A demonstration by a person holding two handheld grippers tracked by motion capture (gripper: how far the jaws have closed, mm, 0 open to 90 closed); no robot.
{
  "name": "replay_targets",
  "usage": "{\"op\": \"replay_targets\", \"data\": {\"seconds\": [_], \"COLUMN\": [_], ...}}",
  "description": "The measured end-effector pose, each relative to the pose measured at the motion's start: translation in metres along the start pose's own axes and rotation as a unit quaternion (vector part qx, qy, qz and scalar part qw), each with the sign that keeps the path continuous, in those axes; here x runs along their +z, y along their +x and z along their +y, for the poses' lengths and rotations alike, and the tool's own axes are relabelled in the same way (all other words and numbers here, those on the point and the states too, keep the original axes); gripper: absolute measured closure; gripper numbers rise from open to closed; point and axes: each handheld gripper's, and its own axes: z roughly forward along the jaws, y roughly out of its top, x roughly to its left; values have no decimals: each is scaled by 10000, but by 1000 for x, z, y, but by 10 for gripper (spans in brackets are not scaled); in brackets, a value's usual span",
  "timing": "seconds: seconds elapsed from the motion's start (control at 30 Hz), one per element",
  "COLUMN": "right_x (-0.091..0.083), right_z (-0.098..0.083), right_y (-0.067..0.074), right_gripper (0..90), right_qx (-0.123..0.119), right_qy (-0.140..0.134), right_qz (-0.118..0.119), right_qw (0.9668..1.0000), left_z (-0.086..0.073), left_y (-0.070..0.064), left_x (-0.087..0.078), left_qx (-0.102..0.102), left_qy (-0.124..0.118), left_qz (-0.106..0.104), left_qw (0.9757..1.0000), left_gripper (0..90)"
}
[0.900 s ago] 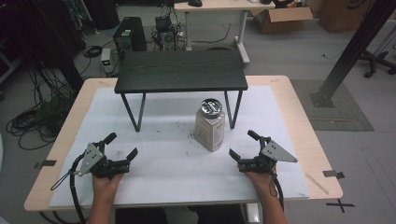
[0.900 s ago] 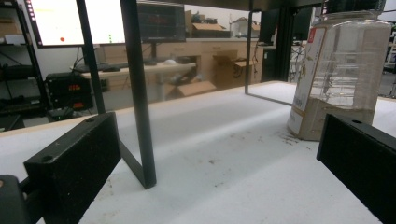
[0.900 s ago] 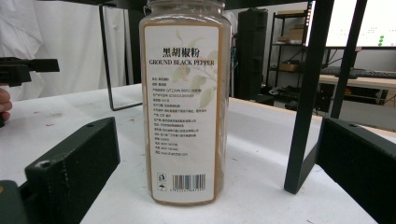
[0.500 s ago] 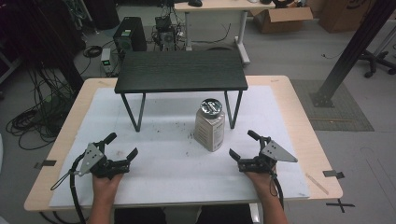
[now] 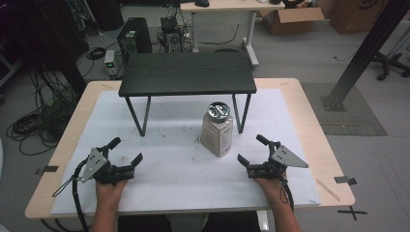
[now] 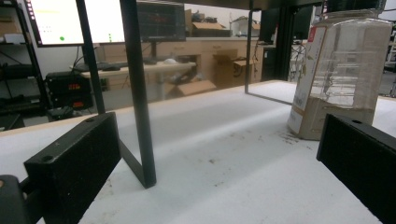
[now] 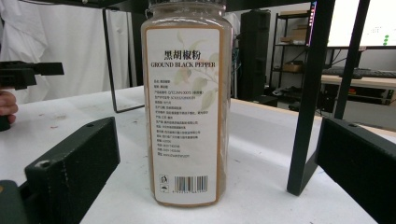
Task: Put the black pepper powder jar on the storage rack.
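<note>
Jar point(image 5: 217, 129) of ground black pepper stands upright on the white table mat point(image 5: 174, 174), just in front of the small black stand's point(image 5: 187, 73) right leg. Its label point(image 7: 185, 112) reads "GROUND BLACK PEPPER" under Chinese characters, with a barcode below. Left gripper point(image 5: 126, 152) and right gripper point(image 5: 250, 150) rest near the table's front edge, both released, grasping nothing.

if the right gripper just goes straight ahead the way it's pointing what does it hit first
Most likely the pepper jar: it stands centred ahead of the right gripper, whose jaws are open. Past it comes a leg of the black stand.
</note>
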Motion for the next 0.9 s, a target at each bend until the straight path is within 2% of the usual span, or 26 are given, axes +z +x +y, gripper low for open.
{"op": "replay_targets", "data": {"seconds": [0.1, 0.37, 0.7, 0.9], "right_x": [2, 18, 36, 49], "right_z": [4, 34, 51, 56], "right_y": [0, 4, 2, 1], "right_gripper": [0, 0, 0, 0], "right_qx": [11, -164, -4, 170], "right_qy": [-6, -152, -125, 34], "right_qz": [23, 171, 173, 224], "right_qw": [10000, 9996, 9998, 9996], "left_z": [0, 0, 0, 0], "left_y": [0, -1, -1, -1], "left_x": [0, 0, 0, 0], "left_qx": [11, 25, 33, 24], "left_qy": [-5, -6, -10, -3], "left_qz": [1, 6, 17, 18], "left_qw": [10000, 10000, 10000, 10000], "left_gripper": [3, 2, 3, 3]}}
